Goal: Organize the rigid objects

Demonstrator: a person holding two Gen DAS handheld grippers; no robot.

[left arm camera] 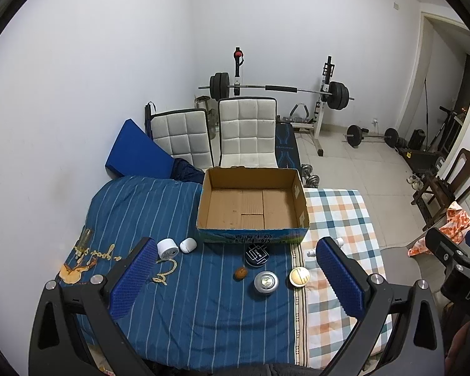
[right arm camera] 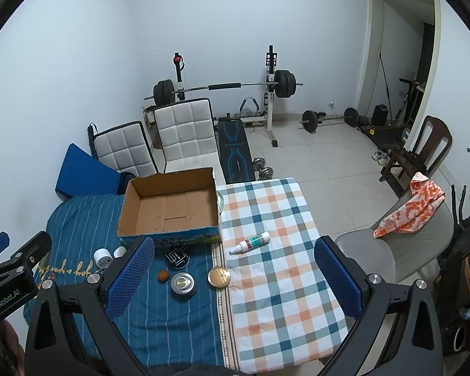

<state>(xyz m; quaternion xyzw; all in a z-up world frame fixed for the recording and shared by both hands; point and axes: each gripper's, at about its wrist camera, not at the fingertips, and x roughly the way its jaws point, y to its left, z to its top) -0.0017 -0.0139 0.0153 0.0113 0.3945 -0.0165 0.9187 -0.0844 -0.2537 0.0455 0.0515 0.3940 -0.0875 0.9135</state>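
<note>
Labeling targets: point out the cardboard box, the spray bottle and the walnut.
cardboard box [left arm camera: 250,208], left wrist view, bare inside floor.
spray bottle [right arm camera: 252,242], right wrist view, middle of its body.
walnut [left arm camera: 240,273], left wrist view, top of shell.

Black-framed left claw and right claw, blue dimpled pads, silver screws, white lettering.

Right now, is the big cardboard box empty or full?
Empty. The cardboard box shows only its bare brown bottom in both views; the small things all lie outside it.
</note>
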